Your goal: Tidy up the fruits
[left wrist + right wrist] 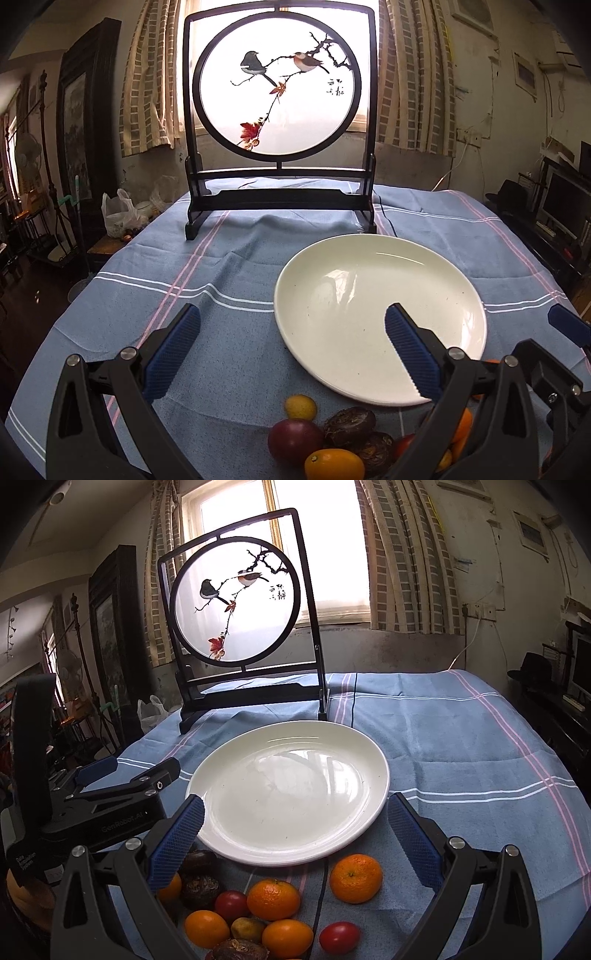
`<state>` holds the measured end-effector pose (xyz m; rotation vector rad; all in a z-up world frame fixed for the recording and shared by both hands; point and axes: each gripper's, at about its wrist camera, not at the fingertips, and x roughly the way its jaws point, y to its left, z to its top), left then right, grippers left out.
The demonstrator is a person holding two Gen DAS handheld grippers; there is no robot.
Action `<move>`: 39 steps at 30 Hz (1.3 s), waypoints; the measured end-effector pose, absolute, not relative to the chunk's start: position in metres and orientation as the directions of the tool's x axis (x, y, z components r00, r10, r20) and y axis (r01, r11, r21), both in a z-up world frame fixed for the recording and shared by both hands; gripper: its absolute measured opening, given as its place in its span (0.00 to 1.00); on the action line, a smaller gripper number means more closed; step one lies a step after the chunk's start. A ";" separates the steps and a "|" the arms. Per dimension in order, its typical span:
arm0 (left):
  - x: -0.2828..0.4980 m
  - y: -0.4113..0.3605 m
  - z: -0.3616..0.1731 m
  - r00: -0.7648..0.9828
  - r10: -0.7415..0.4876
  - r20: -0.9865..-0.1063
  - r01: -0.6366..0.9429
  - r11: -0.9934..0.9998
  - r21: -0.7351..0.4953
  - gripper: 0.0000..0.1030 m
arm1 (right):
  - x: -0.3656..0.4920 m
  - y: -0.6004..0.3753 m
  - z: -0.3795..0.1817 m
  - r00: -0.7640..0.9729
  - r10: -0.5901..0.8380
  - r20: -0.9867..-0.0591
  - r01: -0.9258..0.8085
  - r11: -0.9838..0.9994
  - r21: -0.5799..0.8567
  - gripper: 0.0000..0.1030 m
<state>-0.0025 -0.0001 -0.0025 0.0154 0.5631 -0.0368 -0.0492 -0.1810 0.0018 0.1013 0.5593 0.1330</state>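
An empty white plate [380, 317] [291, 794] lies on the blue striped tablecloth [221, 280]. A pile of small fruit sits in front of it: a purple plum [294, 441], a yellow kumquat [300, 407], brown wrinkled fruits [349, 424], mandarins [355, 877] [273, 899], cherry tomatoes [339, 937]. My left gripper [291, 354] is open and empty above the cloth, just behind the pile. My right gripper [295, 845] is open and empty over the plate's near rim. The left gripper's body [110, 805] shows at the left of the right wrist view.
A dark wooden stand with a round bird painting [280, 122] [240, 620] stands behind the plate. A thin black cable [321, 893] runs among the fruit. The table drops off at left and right; a plastic bag [118, 214] sits on a stool beyond the left edge.
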 end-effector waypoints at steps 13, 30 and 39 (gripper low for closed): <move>-0.001 0.001 -0.005 0.836 -0.030 -0.548 0.028 1.000 -0.011 0.95 | -0.049 -0.176 -0.001 0.827 0.161 -0.539 -0.115 0.986 0.118 0.97; -0.009 0.000 -0.001 0.833 -0.051 -0.551 0.073 0.997 0.018 0.95 | -0.051 -0.179 0.008 0.813 0.178 -0.555 -0.127 0.984 0.128 0.96; -0.101 0.005 -0.005 0.716 -0.279 -0.640 0.412 0.909 0.065 0.95 | -0.097 -0.233 0.016 0.730 0.197 -0.655 -0.163 0.980 0.113 0.96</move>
